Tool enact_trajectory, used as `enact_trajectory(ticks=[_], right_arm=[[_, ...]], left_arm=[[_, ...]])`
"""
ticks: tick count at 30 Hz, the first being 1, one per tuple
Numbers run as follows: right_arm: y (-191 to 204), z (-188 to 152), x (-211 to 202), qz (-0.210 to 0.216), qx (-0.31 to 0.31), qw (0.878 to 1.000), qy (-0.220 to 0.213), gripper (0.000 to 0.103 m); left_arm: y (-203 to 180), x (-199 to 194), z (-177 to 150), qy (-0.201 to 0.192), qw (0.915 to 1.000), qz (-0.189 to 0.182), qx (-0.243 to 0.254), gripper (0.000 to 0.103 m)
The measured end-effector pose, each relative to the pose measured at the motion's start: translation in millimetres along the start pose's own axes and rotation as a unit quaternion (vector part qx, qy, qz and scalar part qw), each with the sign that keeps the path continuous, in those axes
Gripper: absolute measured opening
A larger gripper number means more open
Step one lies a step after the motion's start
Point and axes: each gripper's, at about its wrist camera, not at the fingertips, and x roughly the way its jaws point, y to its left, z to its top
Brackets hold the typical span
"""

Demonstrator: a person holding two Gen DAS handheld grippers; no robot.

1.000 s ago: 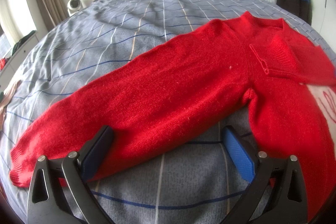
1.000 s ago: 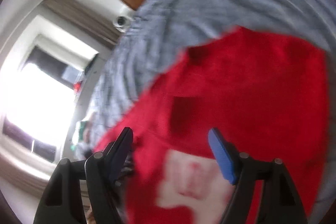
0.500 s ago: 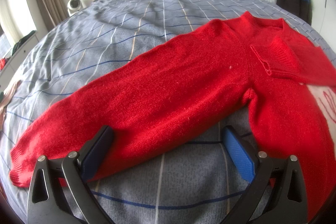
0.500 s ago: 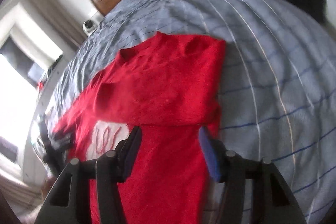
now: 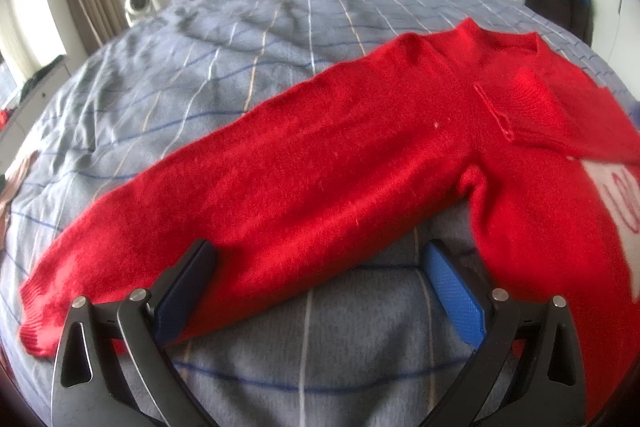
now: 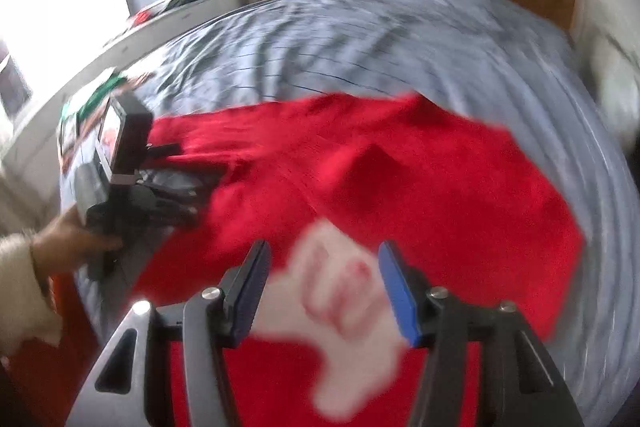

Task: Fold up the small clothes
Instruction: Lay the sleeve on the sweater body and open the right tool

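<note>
Red sweater [image 5: 360,163] lies flat on the grey checked bed [image 5: 224,51], and the part that matters is the outstretched sleeve [image 5: 248,195], its long axis slanting from the shoulder at upper right down to the cuff [image 5: 36,323] at lower left in the left wrist view. The left hand-held gripper [image 5: 316,275] hangs right over that sleeve's lower edge, jaws spread wide and holding nothing, so it looks the nearer one for folding the sleeve inward across the body. The right hand-held gripper [image 6: 324,287] sits above the white chest patch [image 6: 336,311] in a blurred view; its jaws have just been closing to about half-way, with only the patch beneath the gap and no cloth pinched. The other sleeve already lies folded over the chest.
</note>
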Motion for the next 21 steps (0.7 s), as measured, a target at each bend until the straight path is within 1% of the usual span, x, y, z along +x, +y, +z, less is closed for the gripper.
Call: enact_trajectory(ticks=[1, 2, 5, 7, 8, 9, 10, 11, 12, 13, 14, 17, 18, 20, 21], right_arm=[[6.0, 7.0, 11.4, 0.005, -0.008, 1.0, 0.003, 0.056], [13.8, 15.4, 25.6, 0.009, -0.022, 1.0, 0.008, 0.056], [31.3, 29.4, 61.1, -0.007, -0.064, 0.998, 0.027, 0.054], [34.8, 31.9, 86.6, -0.032, -0.082, 0.995, 0.05, 0.04], [33.3, 31.8, 97.6, -0.037, -0.082, 0.994, 0.063, 0.038], [31.3, 30.4, 104.2, -0.037, -0.08, 0.994, 0.071, 0.03], [30.0, 29.0, 106.7, -0.044, -0.078, 0.993, 0.072, 0.014], [29.3, 29.0, 101.8, -0.051, -0.072, 0.994, 0.062, 0.006], [27.3, 28.2, 94.6, -0.045, -0.059, 0.996, 0.051, 0.005], [26.6, 27.5, 84.4, -0.029, -0.046, 0.998, 0.041, 0.005], [28.3, 25.2, 76.0, -0.019, -0.046, 0.998, 0.036, 0.005], [33.1, 14.3, 69.9, -0.001, -0.054, 0.998, 0.044, 0.006], [32.9, 12.4, 70.7, 0.009, -0.049, 0.998, 0.048, 0.008], [29.2, 8.2, 65.9, 0.025, -0.028, 0.998, 0.042, 0.009], [24.6, 5.7, 60.2, 0.039, -0.009, 0.999, 0.036, 0.014]], left_arm=[[1.6, -9.9, -4.7, 0.007, 1.0, -0.003, -0.007, 0.102], [2.2, -21.2, -11.5, 0.002, 0.9999, -0.004, -0.01, 0.103], [-0.2, -50.1, -35.5, -0.016, 0.9998, -0.007, -0.003, 0.103], [-2.6, -58.0, -50.4, -0.021, 0.9997, -0.008, 0.004, 0.103], [-2.6, -60.5, -62.9, -0.027, 0.9996, -0.008, 0.0, 0.103], [-1.9, -61.4, -67.7, -0.032, 0.9994, -0.01, -0.005, 0.103], [1.7, -63.2, -79.8, -0.045, 0.9987, -0.018, -0.019, 0.103], [4.7, -64.6, -85.4, -0.053, 0.9978, -0.025, -0.03, 0.103], [7.2, -66.0, -88.1, -0.06, 0.997, -0.031, -0.039, 0.103], [7.6, -65.6, -86.9, -0.059, 0.9968, -0.034, -0.041, 0.103], [7.3, -63.2, -84.3, -0.055, 0.9972, -0.034, -0.038, 0.103], [5.9, -57.5, -84.0, -0.061, 0.9971, -0.031, -0.033, 0.103], [5.8, -57.2, -84.3, -0.063, 0.997, -0.03, -0.033, 0.103], [4.8, -58.1, -85.5, -0.065, 0.9969, -0.029, -0.033, 0.103], [4.6, -58.1, -86.0, -0.067, 0.9968, -0.028, -0.033, 0.103]])
